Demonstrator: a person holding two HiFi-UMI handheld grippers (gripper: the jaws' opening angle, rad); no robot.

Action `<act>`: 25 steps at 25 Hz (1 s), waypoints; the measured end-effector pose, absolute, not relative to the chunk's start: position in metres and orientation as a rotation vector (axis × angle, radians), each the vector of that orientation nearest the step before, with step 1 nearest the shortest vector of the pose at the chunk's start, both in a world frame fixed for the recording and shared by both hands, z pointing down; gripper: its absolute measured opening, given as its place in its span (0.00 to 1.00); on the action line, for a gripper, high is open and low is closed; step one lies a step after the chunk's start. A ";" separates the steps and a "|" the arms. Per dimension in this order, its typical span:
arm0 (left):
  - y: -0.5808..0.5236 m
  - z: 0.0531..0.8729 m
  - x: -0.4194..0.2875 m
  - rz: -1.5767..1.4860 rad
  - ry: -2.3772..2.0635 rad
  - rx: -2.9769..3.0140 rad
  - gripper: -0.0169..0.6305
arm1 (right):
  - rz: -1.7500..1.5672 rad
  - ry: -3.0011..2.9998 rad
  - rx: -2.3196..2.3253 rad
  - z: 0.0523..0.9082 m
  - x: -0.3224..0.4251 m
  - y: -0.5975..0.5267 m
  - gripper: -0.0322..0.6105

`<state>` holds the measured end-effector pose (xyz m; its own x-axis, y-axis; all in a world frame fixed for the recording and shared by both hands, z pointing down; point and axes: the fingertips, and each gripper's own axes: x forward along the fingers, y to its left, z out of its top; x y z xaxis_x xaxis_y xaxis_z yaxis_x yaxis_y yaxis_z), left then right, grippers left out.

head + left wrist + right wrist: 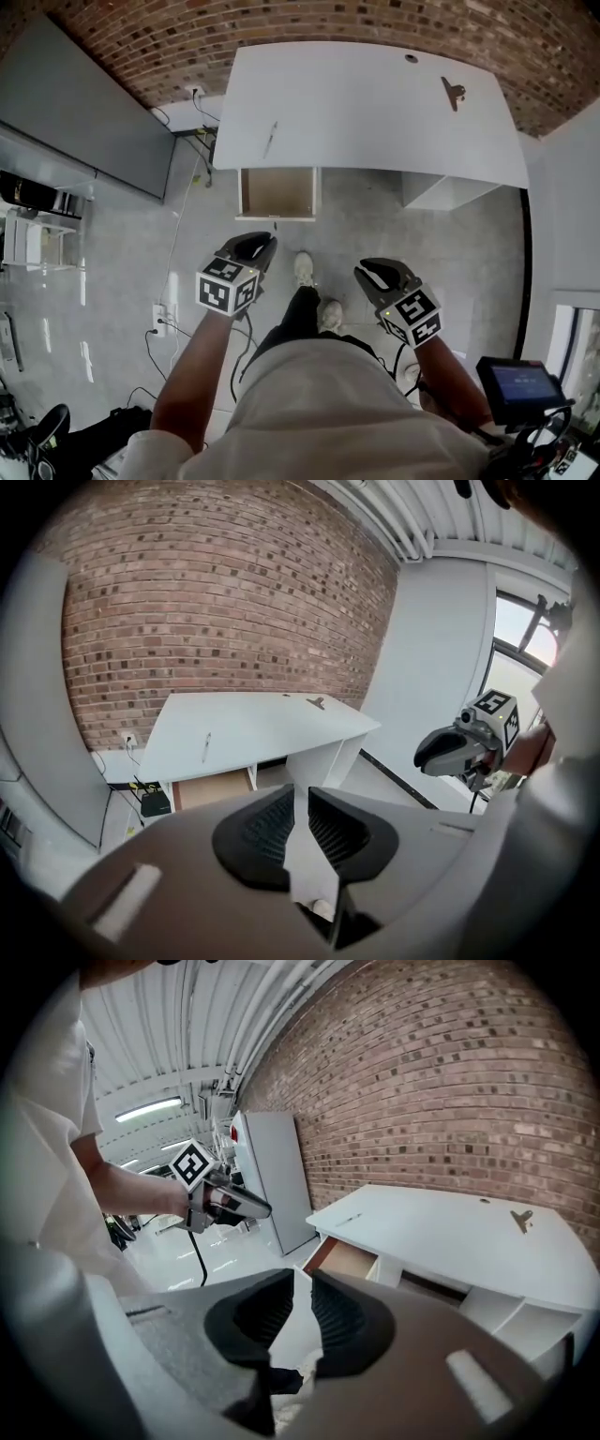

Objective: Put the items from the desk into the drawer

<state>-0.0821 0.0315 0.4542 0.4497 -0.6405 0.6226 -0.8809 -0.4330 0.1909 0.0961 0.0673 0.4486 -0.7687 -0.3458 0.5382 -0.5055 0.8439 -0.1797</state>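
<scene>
1. A pen point(270, 139) lies on the left part of the white desk point(375, 112), in the upper middle of the head view. A dark clip point(454, 91) sits well apart from it, toward the desk's upper right corner.
2. The drawer point(277, 193) stands pulled out under the desk's left end, just below the pen in the frame. Its brown bottom shows (nothing can be made out inside it).
3. The left gripper point(258, 242) is held over the floor at centre left of the head view, below the drawer and not touching it. In the left gripper view its two ribbed pads stand a narrow gap apart, with only the desk's leg and the floor showing between them.
4. The right gripper point(375, 272) is at centre right, level with the left one and well apart from it. Its jaws are likewise spread by a slim gap and pinch nothing.
5. The person's shoes point(303, 269) show between the two grippers.
6. A brick wall point(141, 47) runs along the top of the frame behind the desk, and a grey cabinet point(84, 112) fills the upper left.
7. A small screen point(520, 382) sits at the lower right edge.
</scene>
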 end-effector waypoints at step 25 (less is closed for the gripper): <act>-0.308 0.625 -0.192 0.935 -1.152 1.938 0.18 | 0.639 -2.284 0.905 0.464 0.061 -0.108 0.12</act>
<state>-0.1922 -0.3083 0.6247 0.3482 -0.4141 0.8410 -0.9082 -0.3713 0.1932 0.0608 -0.1080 0.4638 -0.5917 -0.4424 0.6739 -0.7279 0.6524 -0.2109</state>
